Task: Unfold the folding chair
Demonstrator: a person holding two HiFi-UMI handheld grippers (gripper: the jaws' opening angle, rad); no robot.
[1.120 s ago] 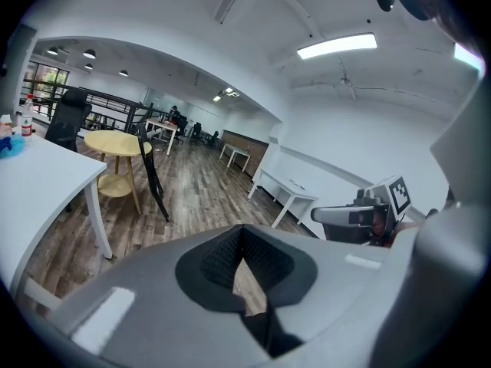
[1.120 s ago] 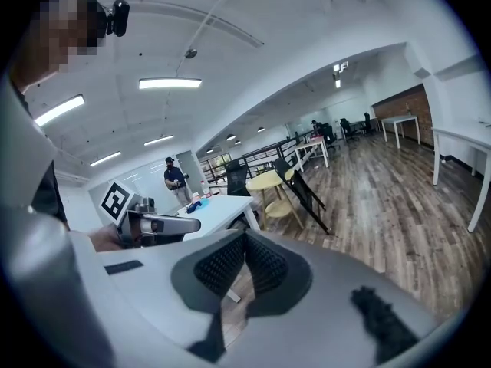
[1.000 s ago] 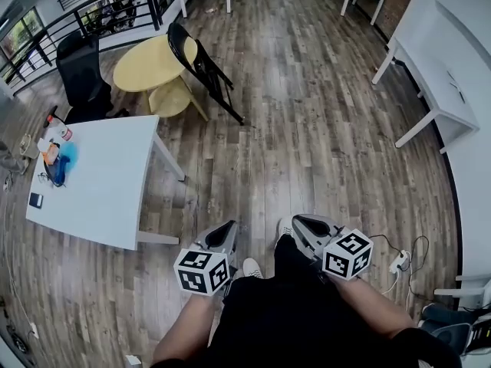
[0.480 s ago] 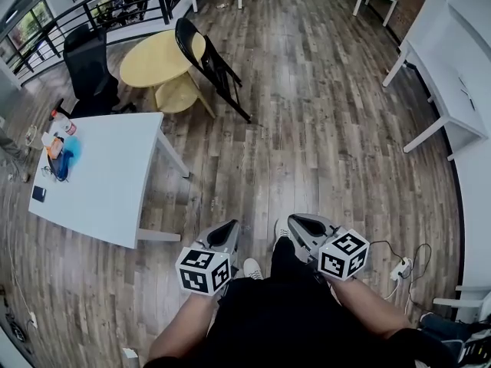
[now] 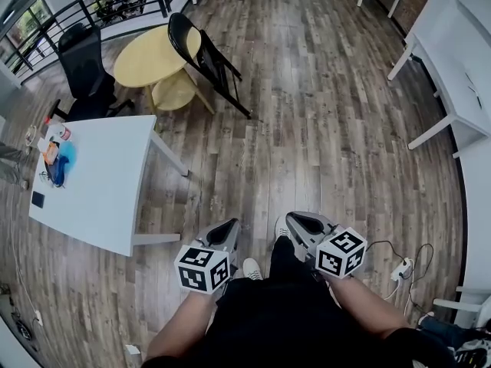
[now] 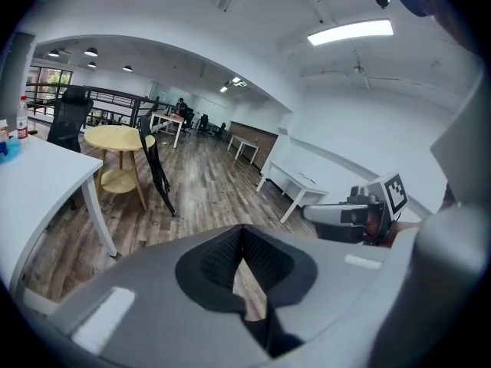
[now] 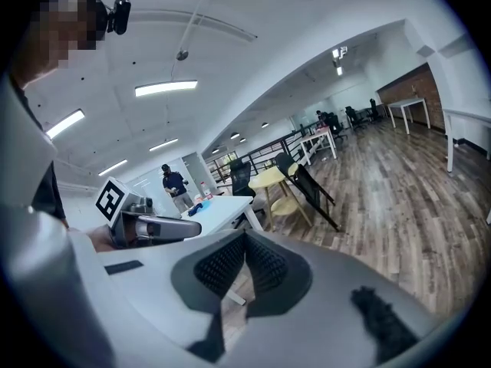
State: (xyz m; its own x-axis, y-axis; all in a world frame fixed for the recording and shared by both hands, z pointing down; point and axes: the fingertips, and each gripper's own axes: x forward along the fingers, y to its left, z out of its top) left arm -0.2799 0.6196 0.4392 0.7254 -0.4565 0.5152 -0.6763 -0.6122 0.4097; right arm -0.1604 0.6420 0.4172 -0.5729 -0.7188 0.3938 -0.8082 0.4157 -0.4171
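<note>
A black folding chair (image 5: 203,58) stands folded, leaning against the round yellow table (image 5: 151,58) far ahead; it also shows in the left gripper view as the chair (image 6: 156,171) and in the right gripper view as the chair (image 7: 311,192). My left gripper (image 5: 225,233) is held low near my body, shut with nothing between its pads. My right gripper (image 5: 298,225) sits beside it, also shut and empty. Both are several steps away from the chair. Each gripper sees the other: the right gripper (image 6: 337,214) and the left gripper (image 7: 165,227).
A white table (image 5: 96,176) with a bottle and small items stands at left, between me and the yellow table. A black office chair (image 5: 83,67) is behind it. White desks (image 5: 453,75) line the right wall. A power strip and cables (image 5: 399,267) lie on the wooden floor at right.
The folding chair and tables have shifted slightly in the head view as I moved. Both grippers stay shut and low in front of me.
</note>
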